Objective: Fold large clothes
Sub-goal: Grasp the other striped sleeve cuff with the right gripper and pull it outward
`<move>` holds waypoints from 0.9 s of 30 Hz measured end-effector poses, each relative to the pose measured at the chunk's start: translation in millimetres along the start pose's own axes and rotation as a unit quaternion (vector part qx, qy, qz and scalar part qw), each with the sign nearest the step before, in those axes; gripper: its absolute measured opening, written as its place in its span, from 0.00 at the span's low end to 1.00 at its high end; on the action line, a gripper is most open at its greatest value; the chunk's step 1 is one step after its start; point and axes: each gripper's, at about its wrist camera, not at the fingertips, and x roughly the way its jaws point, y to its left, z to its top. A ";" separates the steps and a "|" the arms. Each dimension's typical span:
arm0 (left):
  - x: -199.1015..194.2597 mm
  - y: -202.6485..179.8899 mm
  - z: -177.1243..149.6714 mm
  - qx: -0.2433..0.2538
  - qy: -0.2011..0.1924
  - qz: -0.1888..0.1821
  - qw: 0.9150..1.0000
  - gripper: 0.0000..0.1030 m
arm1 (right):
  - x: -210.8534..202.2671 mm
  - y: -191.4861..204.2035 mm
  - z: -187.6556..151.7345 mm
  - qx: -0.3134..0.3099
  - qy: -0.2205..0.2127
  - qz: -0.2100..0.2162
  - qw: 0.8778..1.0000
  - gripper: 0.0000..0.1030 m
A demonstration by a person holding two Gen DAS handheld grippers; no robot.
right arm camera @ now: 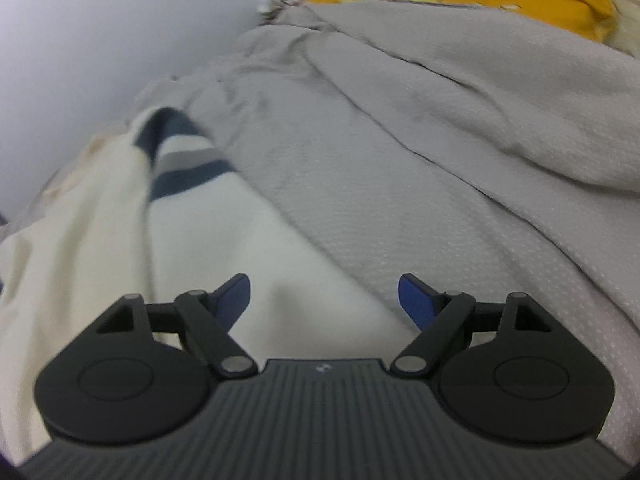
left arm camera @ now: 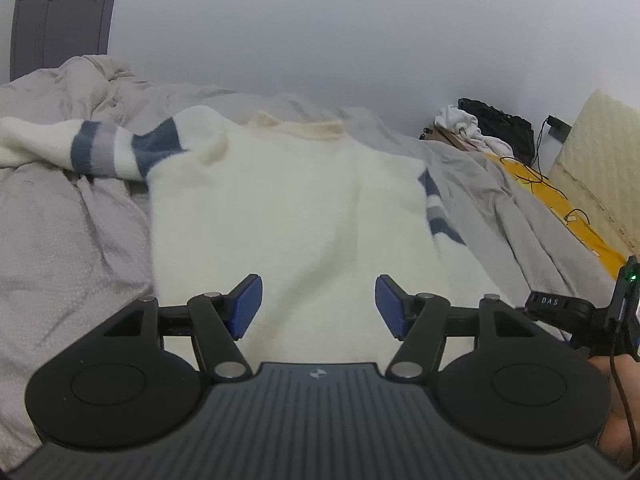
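A cream fluffy sweater (left arm camera: 280,208) with blue and grey sleeve stripes lies spread on a grey bed cover (left arm camera: 72,240), collar at the far end. Its left sleeve (left arm camera: 100,152) stretches out to the left. The right sleeve (left arm camera: 438,216) runs down along the body. My left gripper (left arm camera: 319,306) hovers over the sweater's near hem, jaws open with only fabric beneath them. In the right wrist view, my right gripper (right arm camera: 325,300) is open above the lower right sleeve (right arm camera: 256,240), at the sweater's edge beside the bed cover (right arm camera: 440,140). No cloth is pinched by either gripper.
A grey door (left arm camera: 60,12) stands at the far left behind the bed. At the far right are a pile of black and white clothes (left arm camera: 484,124), a yellow sheet (left arm camera: 560,208) with cables, and a cream pillow (left arm camera: 596,152). The other gripper's body and a hand (left arm camera: 612,384) show at the right edge.
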 end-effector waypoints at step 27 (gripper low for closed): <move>16.0 71.3 4.0 -0.107 0.019 -0.025 0.994 0.70 | -46.1 29.2 34.8 -0.106 0.010 0.037 0.994 0.19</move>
